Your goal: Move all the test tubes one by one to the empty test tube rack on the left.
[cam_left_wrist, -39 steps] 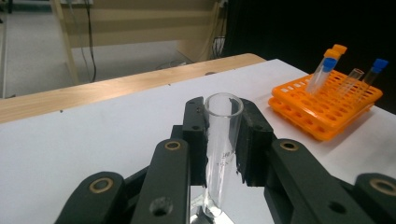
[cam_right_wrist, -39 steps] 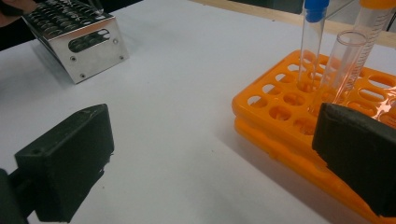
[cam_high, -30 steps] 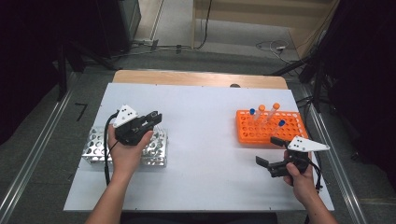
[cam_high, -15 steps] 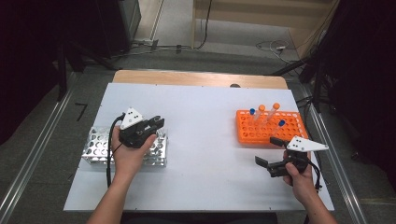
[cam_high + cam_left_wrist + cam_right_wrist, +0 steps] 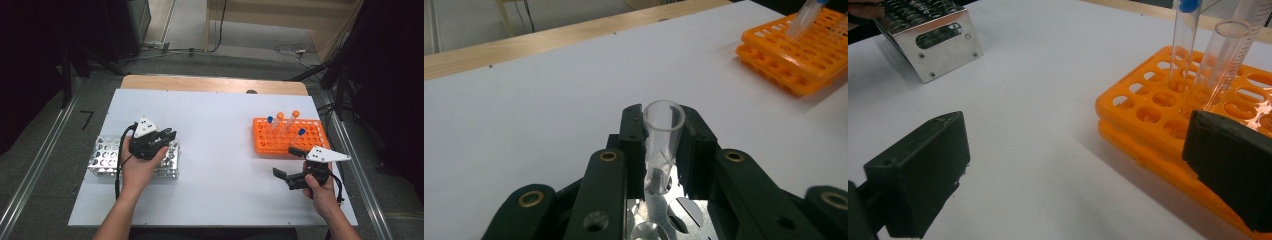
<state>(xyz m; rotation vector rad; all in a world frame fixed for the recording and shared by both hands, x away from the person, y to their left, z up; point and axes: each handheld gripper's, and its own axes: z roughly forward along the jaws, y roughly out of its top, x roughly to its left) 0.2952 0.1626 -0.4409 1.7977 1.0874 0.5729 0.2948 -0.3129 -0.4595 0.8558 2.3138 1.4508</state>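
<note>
- The left gripper (image 5: 167,136) is hovering over the right end of the metal rack (image 5: 102,160), at the left side of the table (image 5: 215,115).
- Its jaws are clamping a clear open-topped tube (image 5: 663,131); in the left gripper view the tube is standing nearly upright between the jaws, its lower end sitting at the rack's holes (image 5: 684,210). Whether the tube is reaching into a hole cannot be told.
- The left hand (image 5: 140,162) is wrapping the gripper body from below, with the cable looping down along the wrist.
- The right gripper (image 5: 287,162) is resting low near the table's front right edge, just in front of the orange rack (image 5: 315,137).
- Its jaws are standing wide apart with nothing between them, as the right gripper view (image 5: 1073,170) is showing.
- The orange rack is holding several tubes: blue-capped ones (image 5: 270,120), orange-capped ones (image 5: 295,114), and an uncapped clear one (image 5: 1220,60) leaning in its hole.
- The two racks are sitting well apart, with bare white table between them.
</note>
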